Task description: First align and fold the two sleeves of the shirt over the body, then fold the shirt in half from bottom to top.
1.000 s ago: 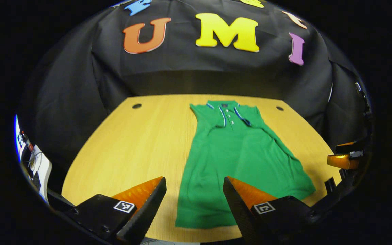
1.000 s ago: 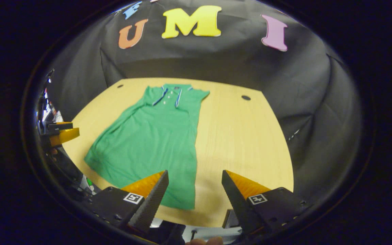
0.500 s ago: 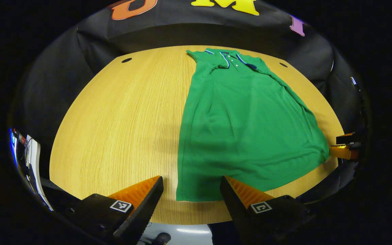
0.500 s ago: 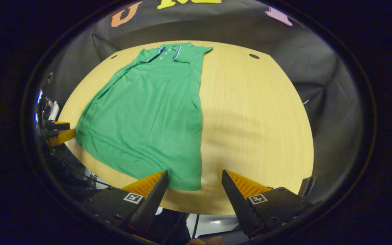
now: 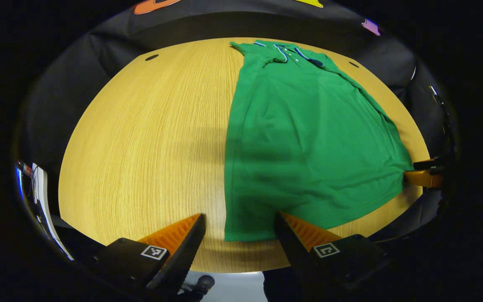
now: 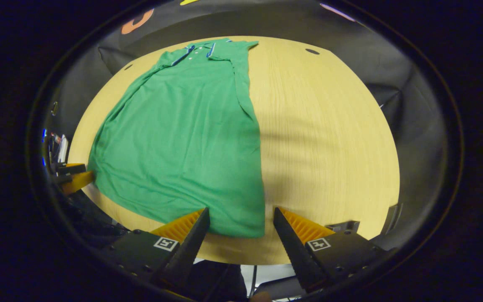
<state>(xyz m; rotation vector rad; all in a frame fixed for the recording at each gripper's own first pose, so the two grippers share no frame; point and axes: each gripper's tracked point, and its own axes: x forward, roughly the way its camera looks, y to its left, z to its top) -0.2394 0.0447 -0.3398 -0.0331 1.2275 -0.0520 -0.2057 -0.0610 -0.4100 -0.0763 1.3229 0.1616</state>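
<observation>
Both grippers have tipped downward and come in toward the near hem since a second ago, so the booth wall has slid almost out of the top of each view and the shirt now reaches right down to the fingers. The green shirt (image 5: pixel 304 138) lies flat on the wooden table (image 5: pixel 141 147), its long axis running away from the grippers: collar at the top of the frame, bottom hem at the lower edge, both sleeves apparently already laid in over the body, though I can't be sure of the far one from here. In the left gripper view the left gripper (image 5: pixel 239 239) stands with its jaws wide apart and nothing between them but air, straddling the shirt's lower left corner, which sits in the lower middle of the frame just off the inner edge of one finger. In the right gripper view the right gripper (image 6: pixel 241 233) is likewise spread open and empty-handed, with the other hem corner lying in its gap at lower centre. That same gripper shows at the right edge of the left gripper view, hard by the hem's far end. So each hand is nearest its own corner, and the hem lies crosswise to the fold. To my eye the next move is a pinch on each corner, then a carry up toward the collar.
</observation>
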